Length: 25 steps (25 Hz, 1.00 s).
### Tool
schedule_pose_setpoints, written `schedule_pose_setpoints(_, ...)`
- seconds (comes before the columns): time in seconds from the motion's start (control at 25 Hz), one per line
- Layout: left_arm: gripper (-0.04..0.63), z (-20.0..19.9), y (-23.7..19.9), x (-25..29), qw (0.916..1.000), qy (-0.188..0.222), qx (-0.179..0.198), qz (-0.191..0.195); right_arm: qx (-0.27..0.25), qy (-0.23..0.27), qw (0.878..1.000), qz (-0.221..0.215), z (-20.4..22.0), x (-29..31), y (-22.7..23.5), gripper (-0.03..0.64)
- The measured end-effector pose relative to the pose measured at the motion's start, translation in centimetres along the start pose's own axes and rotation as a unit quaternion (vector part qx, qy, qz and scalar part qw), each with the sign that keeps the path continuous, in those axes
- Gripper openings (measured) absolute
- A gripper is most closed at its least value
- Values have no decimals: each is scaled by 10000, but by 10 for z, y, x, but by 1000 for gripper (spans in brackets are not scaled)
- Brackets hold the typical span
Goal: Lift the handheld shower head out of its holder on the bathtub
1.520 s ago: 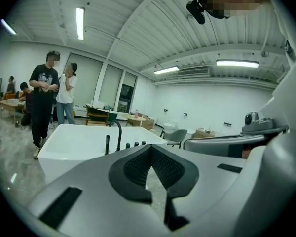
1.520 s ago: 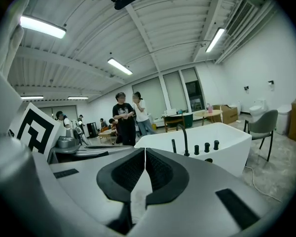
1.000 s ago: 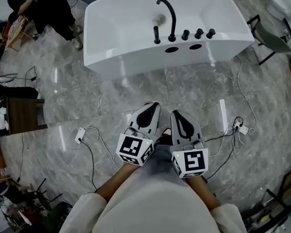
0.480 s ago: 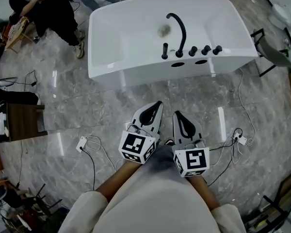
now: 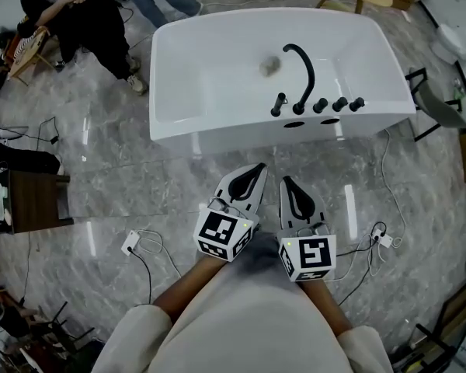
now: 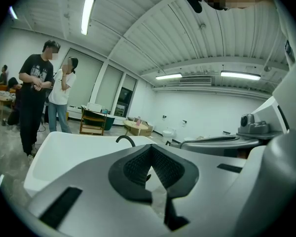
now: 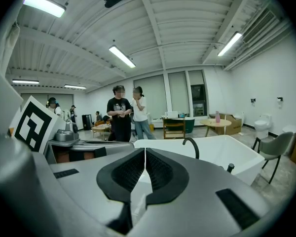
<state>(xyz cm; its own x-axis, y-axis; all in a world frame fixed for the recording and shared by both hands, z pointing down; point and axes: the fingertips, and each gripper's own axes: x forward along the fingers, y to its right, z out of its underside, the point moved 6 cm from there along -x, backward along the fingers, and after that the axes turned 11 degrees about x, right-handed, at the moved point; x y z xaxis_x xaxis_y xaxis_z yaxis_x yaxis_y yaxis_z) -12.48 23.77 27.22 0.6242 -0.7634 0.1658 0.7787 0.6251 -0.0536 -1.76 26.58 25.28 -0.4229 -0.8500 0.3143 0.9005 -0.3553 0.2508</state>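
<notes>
On the far left a seated person and a standing one are clear of our path. Nearer on the grey stone floor, a white plug block trails a dark cable toward our feet.

The left hand-held gripper is clenched on nothing: its own view shows the ribbed pads meeting, with only the tub beyond them. It sits just beside the right hand-held gripper, whose pads are likewise pressed together and empty. Both are well apart from the white bathtub.

On the tub's near rim stands a row of black fittings. We take the slim upright piece at the left end to be the handheld shower head, seated in its holder, though it is small at this range. Just to its right rise the arched spout and three knobs. More cables lie on the floor to the right, and a chair stands far right.

The lift has not begun, and we see several risks:
- **Jaws:** they must open before contact, or a closed tip will only shove the head.
- **Crowding:** open jaws could catch the spout beside it.
- **Angle:** a slanted pull may bind the head in its holder.
- **Footing:** the loose cables could snag a foot as we step in.
</notes>
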Motion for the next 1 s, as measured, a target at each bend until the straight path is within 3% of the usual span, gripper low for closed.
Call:
schedule_pose_setpoints(0.2, 6, 1, -23, -4, 9998, 6, 167, 84, -10, 8, 9999, -122, -1, 27, -20, 20)
schedule_pose_setpoints(0.36, 6, 4, -32, -4, 9997, 20, 69, 226, -80, -17, 10000, -31, -1, 36, -26, 20)
schedule_pose_setpoints(0.68, 6, 12, -21, 8, 9987, -22, -189, 465, -13, -213, 9996, 189, 3, 34, -11, 20)
schedule_pose_setpoints(1.0, 6, 11, -34, 33, 9990, -112, -236, 350, 60, -186, 9998, 56, -6, 57, 7, 20)
